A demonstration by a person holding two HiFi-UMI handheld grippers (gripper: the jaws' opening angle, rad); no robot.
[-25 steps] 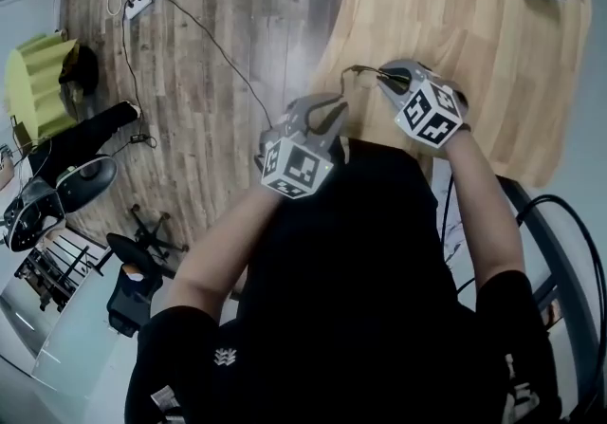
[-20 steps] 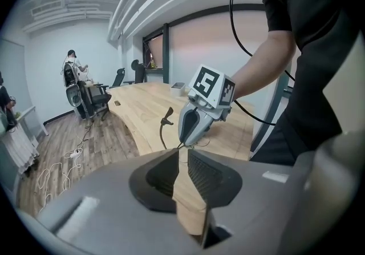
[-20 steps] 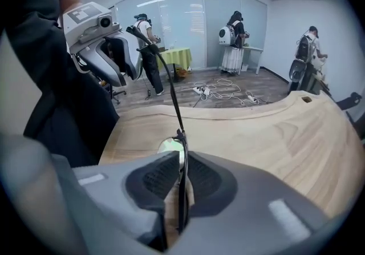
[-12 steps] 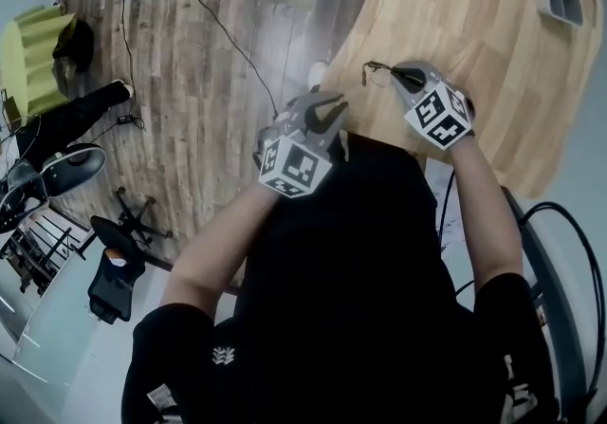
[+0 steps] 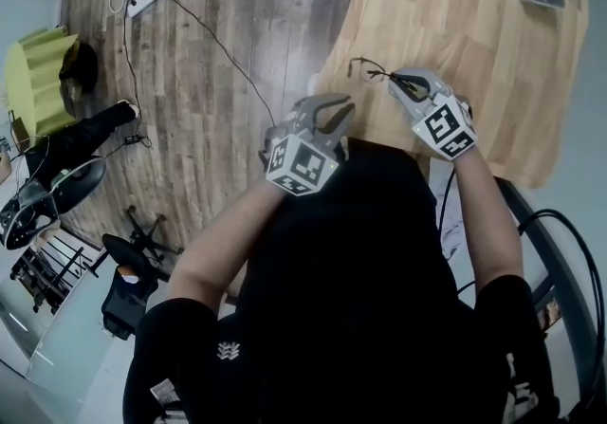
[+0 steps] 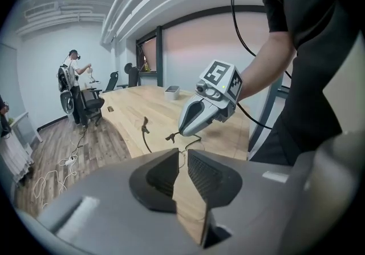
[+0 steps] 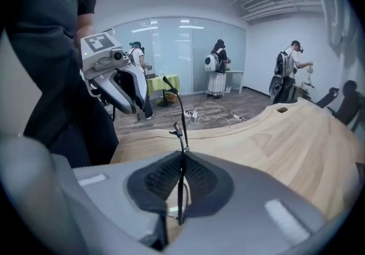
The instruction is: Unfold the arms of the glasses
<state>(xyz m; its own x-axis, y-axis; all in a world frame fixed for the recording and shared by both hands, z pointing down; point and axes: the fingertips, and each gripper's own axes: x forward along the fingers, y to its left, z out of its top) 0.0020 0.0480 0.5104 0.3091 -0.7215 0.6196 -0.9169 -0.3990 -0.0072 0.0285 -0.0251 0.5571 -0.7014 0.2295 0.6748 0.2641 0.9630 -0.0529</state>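
1. My right gripper [image 5: 408, 82] pinches the glasses [image 5: 365, 68] by their thin dark frame, at upper centre of the head view, over the near edge of the wooden table [image 5: 474, 24].
2. One arm of the glasses pokes up past the pads.
3. My left gripper [image 5: 334, 111], just to the lower left, has its jaws slightly apart with nothing between them.

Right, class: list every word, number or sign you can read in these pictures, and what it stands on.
No readable words or numbers anywhere.
Left marker cube and right marker cube: black-and-white square patterns, no letters.
White emblem on the black shirt: too small to read.
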